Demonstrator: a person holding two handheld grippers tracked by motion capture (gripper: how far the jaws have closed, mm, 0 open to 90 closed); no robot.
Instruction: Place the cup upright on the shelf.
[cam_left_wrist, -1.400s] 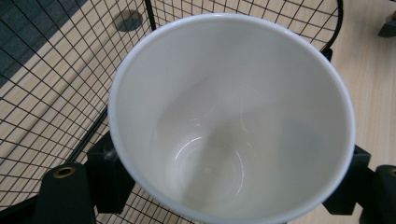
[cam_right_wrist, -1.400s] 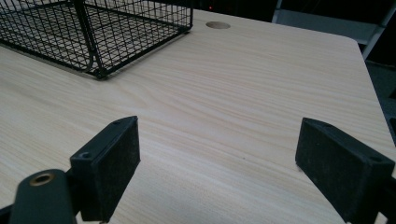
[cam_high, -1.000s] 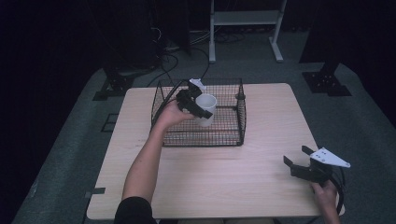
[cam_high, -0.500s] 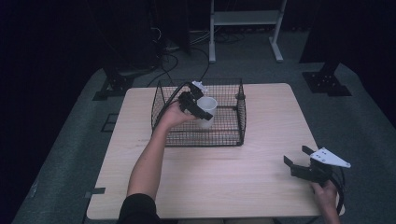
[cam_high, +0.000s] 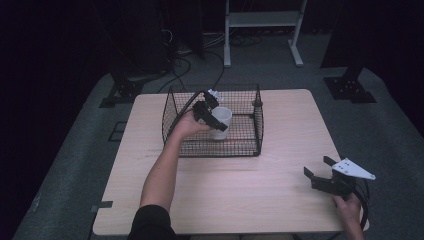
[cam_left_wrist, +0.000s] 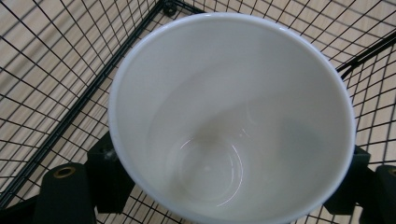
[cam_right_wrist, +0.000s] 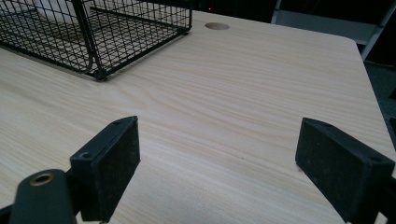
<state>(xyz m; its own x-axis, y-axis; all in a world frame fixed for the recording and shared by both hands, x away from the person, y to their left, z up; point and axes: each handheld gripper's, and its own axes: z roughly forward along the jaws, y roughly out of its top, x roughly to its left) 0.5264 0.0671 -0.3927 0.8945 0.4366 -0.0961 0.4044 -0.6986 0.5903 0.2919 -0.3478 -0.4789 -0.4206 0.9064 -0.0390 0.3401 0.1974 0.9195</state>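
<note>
A white cup (cam_high: 221, 121) sits inside the black wire basket (cam_high: 250, 147) on the wooden table. My left gripper (cam_high: 216, 120) is shut on the cup, its jaws pressing the cup's two sides. In the left gripper view I look straight down into the empty white cup (cam_left_wrist: 233, 116), with basket mesh (cam_left_wrist: 56, 70) all around it. My right gripper (cam_high: 316, 170) rests near the table's front right corner, open, with nothing between its jaws. In the right gripper view its pads (cam_right_wrist: 112, 163) stand wide apart over bare wood.
The basket (cam_right_wrist: 116, 32) lies far left in the right gripper view. A round cable hole (cam_right_wrist: 217, 26) marks the table's far side. A white metal frame (cam_high: 262, 20) and dark stands are on the floor behind the table.
My left gripper and the cup have shifted slightly lower inside the basket. The right gripper has stayed still.
</note>
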